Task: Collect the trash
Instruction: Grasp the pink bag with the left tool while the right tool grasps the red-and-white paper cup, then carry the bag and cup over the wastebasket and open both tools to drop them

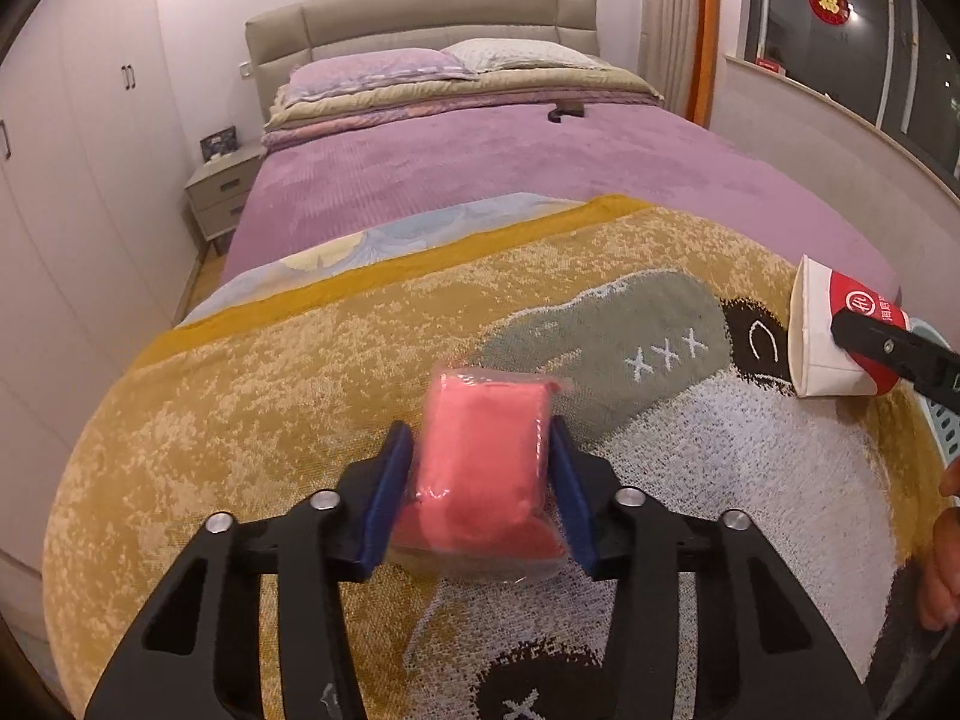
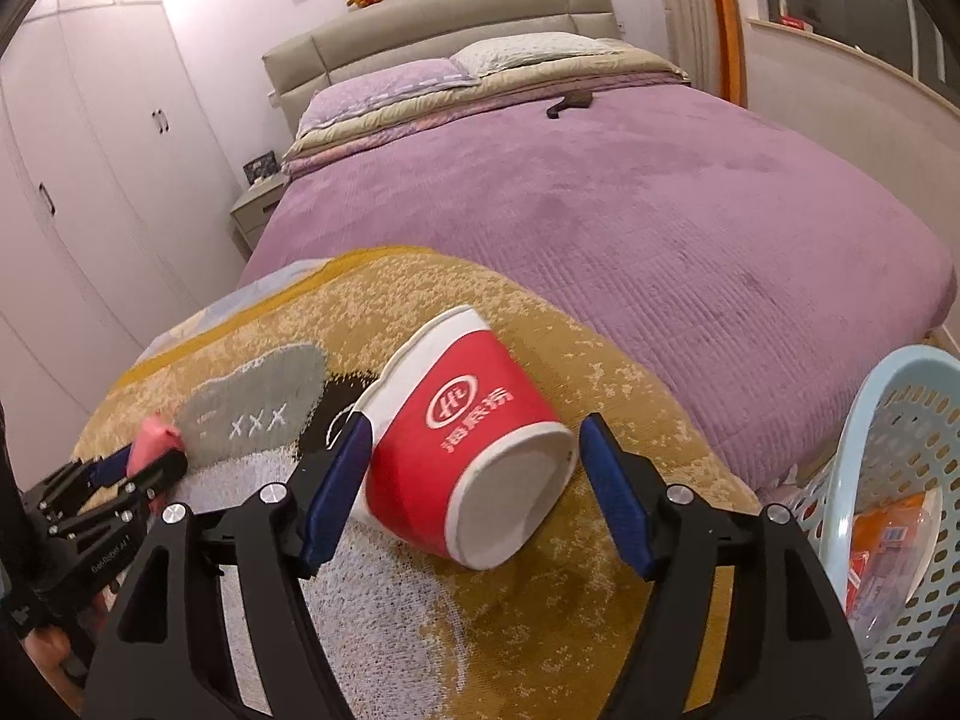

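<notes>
Pink and squishy inside clear plastic wrap, the small soft packet (image 1: 486,450) sits low in the middle of the left wrist view, pinched between the blue pads of the left gripper (image 1: 483,468). Its long side runs straight away from the jaws, toward the bed's headboard.

The red and white paper cup (image 2: 462,450) lies on its side in the middle of the right wrist view, between the two blue pads of the right gripper (image 2: 474,480). Those jaws are spread wide. The left pad (image 2: 336,480) is touching or just beside the cup's wall, and the right pad (image 2: 618,492) is apart from it. The cup's flat bottom points toward the camera and a bit right, and its open mouth points up and left. So the jaws sit across the cup's round body, and I think they only need to squeeze shut to grab it.

The light blue plastic basket with holes (image 2: 888,420) is at the right edge of that view, with some wrappers already inside. It is nearer the right gripper than the left one.

Both things rest on a fuzzy yellow blanket with a grey and white cartoon picture (image 1: 270,390). Behind it, higher in the frame, is a purple bedspread (image 2: 690,228), and white wardrobe doors (image 1: 90,150) fill the left side.
</notes>
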Available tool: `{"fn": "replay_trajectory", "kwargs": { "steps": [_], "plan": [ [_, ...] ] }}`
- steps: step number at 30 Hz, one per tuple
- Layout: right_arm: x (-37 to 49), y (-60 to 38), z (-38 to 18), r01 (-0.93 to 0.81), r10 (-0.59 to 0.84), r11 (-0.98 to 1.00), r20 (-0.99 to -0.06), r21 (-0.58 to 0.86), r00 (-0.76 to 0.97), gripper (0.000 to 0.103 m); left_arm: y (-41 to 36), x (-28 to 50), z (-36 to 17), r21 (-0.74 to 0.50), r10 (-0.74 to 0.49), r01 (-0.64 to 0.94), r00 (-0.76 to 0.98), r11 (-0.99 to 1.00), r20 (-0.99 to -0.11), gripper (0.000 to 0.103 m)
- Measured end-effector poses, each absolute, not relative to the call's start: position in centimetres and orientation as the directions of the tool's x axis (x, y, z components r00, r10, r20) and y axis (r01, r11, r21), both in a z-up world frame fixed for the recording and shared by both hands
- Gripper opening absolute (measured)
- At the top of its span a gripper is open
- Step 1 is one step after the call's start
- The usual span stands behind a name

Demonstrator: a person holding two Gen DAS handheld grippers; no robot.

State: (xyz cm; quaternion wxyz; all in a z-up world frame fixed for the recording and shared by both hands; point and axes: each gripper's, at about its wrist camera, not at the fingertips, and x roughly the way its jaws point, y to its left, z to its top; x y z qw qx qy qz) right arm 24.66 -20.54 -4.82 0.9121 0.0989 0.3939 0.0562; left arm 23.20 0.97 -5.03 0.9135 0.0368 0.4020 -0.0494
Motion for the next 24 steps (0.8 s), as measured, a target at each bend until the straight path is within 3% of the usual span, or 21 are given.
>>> {"fn": "replay_trajectory", "kwargs": {
  "steps": [4,8,17,24],
  "plan": [
    [24.3,-20.0,-4.6,-0.037,0.168,0.979,-0.698,0.199,0.696,0.062,1.0,23.1,-4.9,0.019,-0.068,0.121,0.678,0.993,-0.732,0.038],
    [23.1,-20.2,-3.8,-0.052,0.173,0.978,-0.640,0.204,0.748,0.049,1.0,22.9,-4.8,0.019,-0.072,0.124,0.685,0.992,-0.725,0.038],
    [22.0,-19.4,-3.0,-0.047,0.134,0.987,-0.629,0.153,0.766,0.048,1.5,22.6,-4.6,-0.013,-0.112,0.147,0.689,0.989,-0.717,0.038],
    [18.5,-20.2,-2.7,0.068,0.157,0.953,-0.671,0.296,0.724,0.046,1.8,22.3,-4.5,-0.023,-0.129,0.160,0.695,0.987,-0.707,0.038]
  ]
}}
